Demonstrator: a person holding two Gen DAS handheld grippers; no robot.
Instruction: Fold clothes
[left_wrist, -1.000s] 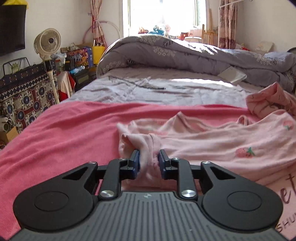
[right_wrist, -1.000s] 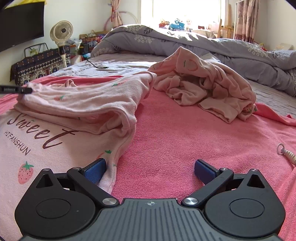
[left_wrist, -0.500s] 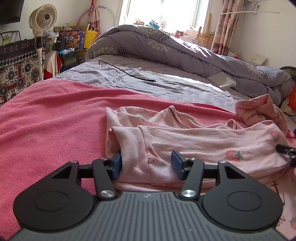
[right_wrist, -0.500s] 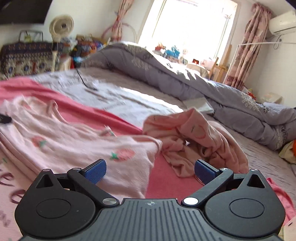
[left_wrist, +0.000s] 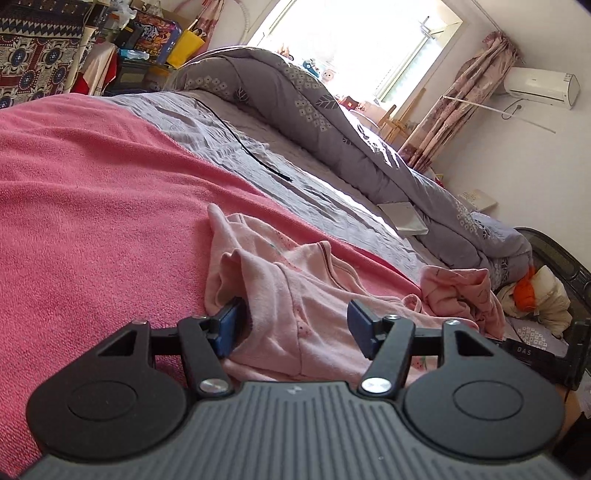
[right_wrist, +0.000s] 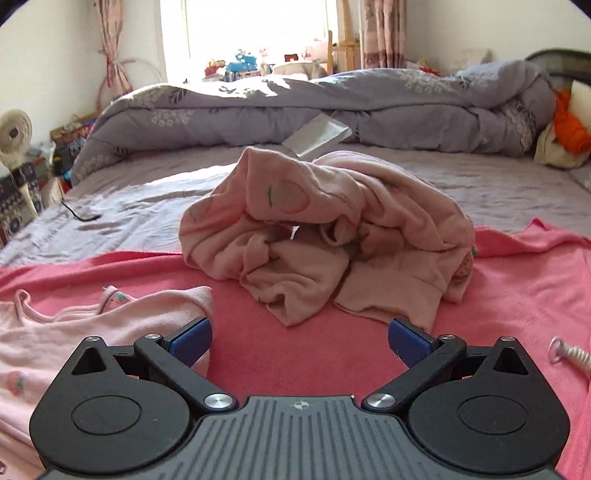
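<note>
A: Left wrist view: left gripper (left_wrist: 293, 325) low over the pink strawberry-print top (left_wrist: 295, 306); jaws spread, with the folded sleeve edge lying between them; left pad tucked against a fold of the fabric, right pad apart from it above the cloth; no pinch seen.

B: Where does the top lie?

A: On the pink blanket (left_wrist: 92, 206) that covers the near part of the bed; collar facing away from the camera; view strongly tilted; black cable (left_wrist: 251, 151) on the grey sheet (left_wrist: 207, 125) beyond the blanket's edge; rolled grey duvet (left_wrist: 332, 122) further back.

B: Right wrist view?

A: Right gripper (right_wrist: 299, 338) with jaws spread wide, nothing between them but bare pink blanket (right_wrist: 295, 325); left pad touching or just over the hem corner of the pink strawberry-print top (right_wrist: 110, 321), which fills the lower left; cannot tell whether it presses the cloth.

B: Other garments?

A: Crumpled pink garment (right_wrist: 325, 229) heaped ahead of the right gripper, partly on the blanket, partly on the grey sheet (right_wrist: 147, 199); the same heap at far right in the left wrist view (left_wrist: 458, 295); coiled white cord (right_wrist: 569, 354) on the blanket at right; small fan (right_wrist: 14, 133) beside the bed at left; grey duvet (right_wrist: 332, 107) across the back.
</note>
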